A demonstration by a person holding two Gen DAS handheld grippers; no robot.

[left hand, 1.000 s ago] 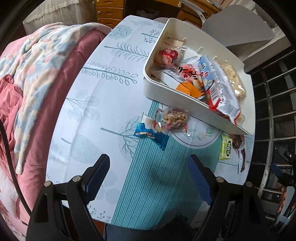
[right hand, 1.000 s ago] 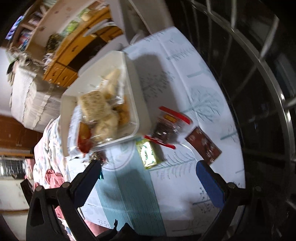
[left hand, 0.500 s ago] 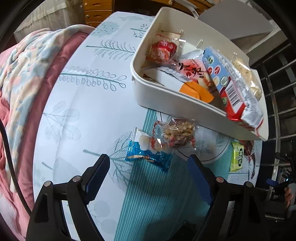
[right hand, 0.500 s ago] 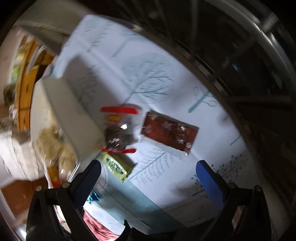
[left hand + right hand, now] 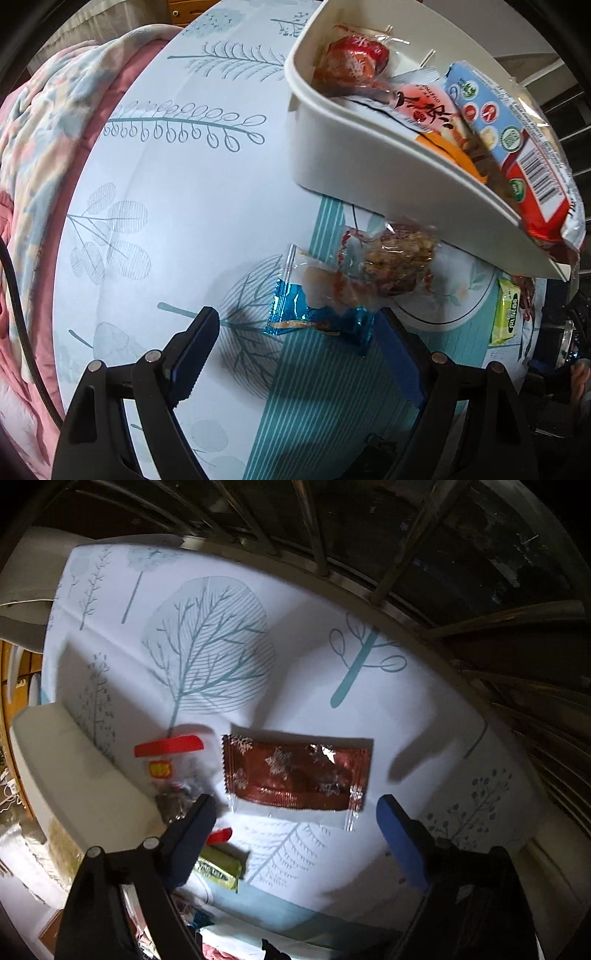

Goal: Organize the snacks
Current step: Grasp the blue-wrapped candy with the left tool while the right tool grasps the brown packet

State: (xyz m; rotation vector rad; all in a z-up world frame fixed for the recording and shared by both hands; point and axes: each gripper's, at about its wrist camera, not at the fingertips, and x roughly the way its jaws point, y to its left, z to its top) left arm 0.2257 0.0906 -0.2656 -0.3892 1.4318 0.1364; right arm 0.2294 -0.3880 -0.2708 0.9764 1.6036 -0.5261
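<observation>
Left wrist view: I held the left gripper (image 5: 295, 343) wide open with nothing in it, just above the tablecloth (image 5: 177, 206). The blue snack packet (image 5: 317, 317) lay between its fingers, partly overlapped by a clear-wrapped nut snack (image 5: 395, 262). Both sat just beside the white bin (image 5: 369, 155), which already held several packets. A green packet (image 5: 508, 314) lay farther right, near the bin's corner. I judged the blue packet light, crinkly and slippery; a pinch across its flat middle should hold, though the overlapping wrapper might drag along.

Right wrist view: I held the right gripper (image 5: 295, 823) fully open and empty, poised over a flat dark-red foil sachet (image 5: 295, 775) lying on the cloth. A red-sealed clear bag (image 5: 173, 771) lay touching the bin wall (image 5: 74, 775), and the green packet (image 5: 218, 866) showed near the left finger. I judged the sachet thin, limp and slick; it lay flush with the cloth, so I would take it across its narrow width, pressing down to catch an edge.
</observation>
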